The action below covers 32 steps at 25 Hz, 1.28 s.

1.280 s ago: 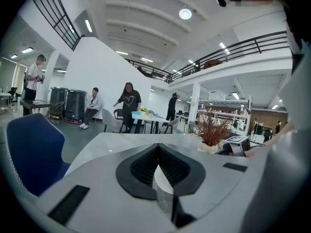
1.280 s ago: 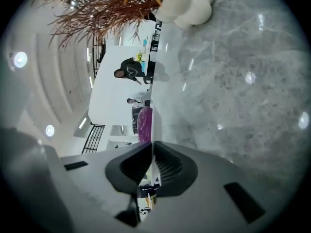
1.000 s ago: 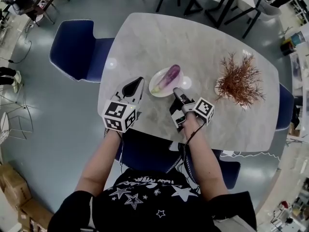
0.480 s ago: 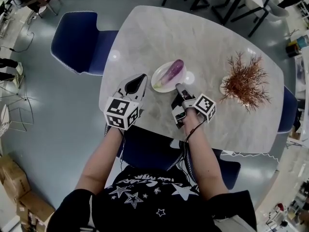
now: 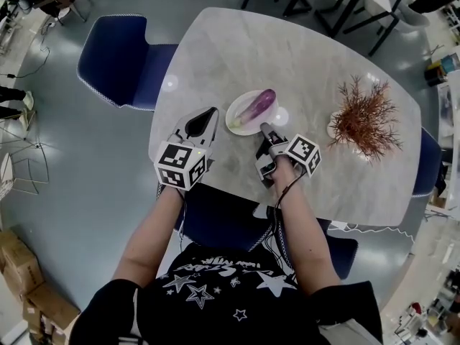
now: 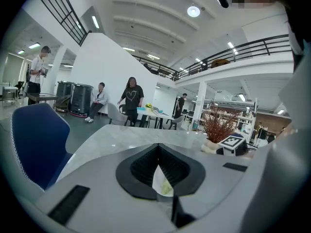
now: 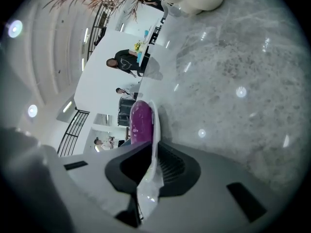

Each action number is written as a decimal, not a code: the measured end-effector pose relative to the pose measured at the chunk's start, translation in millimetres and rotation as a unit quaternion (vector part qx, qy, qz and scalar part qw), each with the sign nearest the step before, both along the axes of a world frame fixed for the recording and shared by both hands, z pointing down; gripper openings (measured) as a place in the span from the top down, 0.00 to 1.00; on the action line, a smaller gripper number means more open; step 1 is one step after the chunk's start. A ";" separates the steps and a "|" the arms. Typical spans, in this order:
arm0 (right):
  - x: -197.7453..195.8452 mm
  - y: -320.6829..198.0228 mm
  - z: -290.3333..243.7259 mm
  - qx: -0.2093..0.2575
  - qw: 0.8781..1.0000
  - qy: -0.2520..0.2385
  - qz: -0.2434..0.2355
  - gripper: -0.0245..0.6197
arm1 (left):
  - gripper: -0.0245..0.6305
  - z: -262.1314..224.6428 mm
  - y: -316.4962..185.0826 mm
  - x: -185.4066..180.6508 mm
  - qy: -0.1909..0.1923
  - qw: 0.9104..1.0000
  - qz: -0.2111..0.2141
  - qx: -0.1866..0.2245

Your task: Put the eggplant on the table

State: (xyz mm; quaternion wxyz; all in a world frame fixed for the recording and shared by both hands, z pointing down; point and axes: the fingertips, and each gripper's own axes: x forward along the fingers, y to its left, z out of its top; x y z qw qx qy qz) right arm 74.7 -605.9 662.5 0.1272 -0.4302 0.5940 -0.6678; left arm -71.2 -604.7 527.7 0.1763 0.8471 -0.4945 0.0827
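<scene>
A purple eggplant [image 5: 260,103] lies on a small white plate [image 5: 236,124] near the front middle of the marble table [image 5: 302,56]. My right gripper [image 5: 263,128] reaches the plate's near rim from the front. In the right gripper view the plate [image 7: 155,125] runs edge-on between the jaws, which are shut on it, and the eggplant [image 7: 139,120] shows just beyond. My left gripper [image 5: 212,111] hovers left of the plate, apart from it, jaws shut and holding nothing. The left gripper [image 6: 158,147] view looks across the table top.
A dried reddish-brown plant [image 5: 366,117] in a white pot stands on the table at the right. A blue chair [image 5: 118,56] stands at the table's left end, another [image 5: 215,221] is tucked under the near edge. Several people stand and sit far off in the hall.
The head camera has shifted a little. The grippers, plate and eggplant keep their places relative to each other.
</scene>
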 end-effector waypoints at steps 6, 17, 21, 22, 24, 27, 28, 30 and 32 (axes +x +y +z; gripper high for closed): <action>-0.7 2.9 4.8 -0.009 1.000 0.022 -0.011 0.93 | 0.95 -3.6 3.5 0.1 0.001 1.000 0.003 0.003; 4.9 13.2 4.9 -0.016 0.999 0.032 -0.002 0.84 | 0.95 -8.7 19.0 -1.5 0.000 1.000 0.009 0.006; 6.8 25.0 -2.0 -0.012 0.999 0.031 0.004 0.84 | 0.95 -15.2 31.1 -3.5 0.001 1.000 0.011 0.011; 6.6 28.2 -5.8 -0.008 1.000 0.030 0.004 0.84 | 0.95 -18.0 34.8 -3.6 0.001 1.000 0.013 0.013; 4.7 35.1 -16.1 0.004 1.000 0.029 0.003 0.84 | 0.95 -24.6 43.3 -3.7 0.003 1.000 0.015 0.018; -1.5 47.0 -33.7 0.023 0.999 0.026 -0.002 0.84 | 0.95 -35.2 58.9 -3.9 0.006 0.999 0.019 0.027; -3.3 51.4 -39.0 0.028 0.999 0.025 -0.004 0.84 | 0.95 -38.5 64.7 -3.2 0.007 0.999 0.020 0.030; -5.9 61.2 -50.0 0.036 0.999 0.023 -0.005 0.84 | 0.95 -45.2 77.4 -1.0 0.008 0.999 0.024 0.035; -9.2 73.4 -62.0 0.047 0.999 0.023 -0.005 0.84 | 0.95 -51.6 93.0 -0.5 0.011 0.999 0.028 0.039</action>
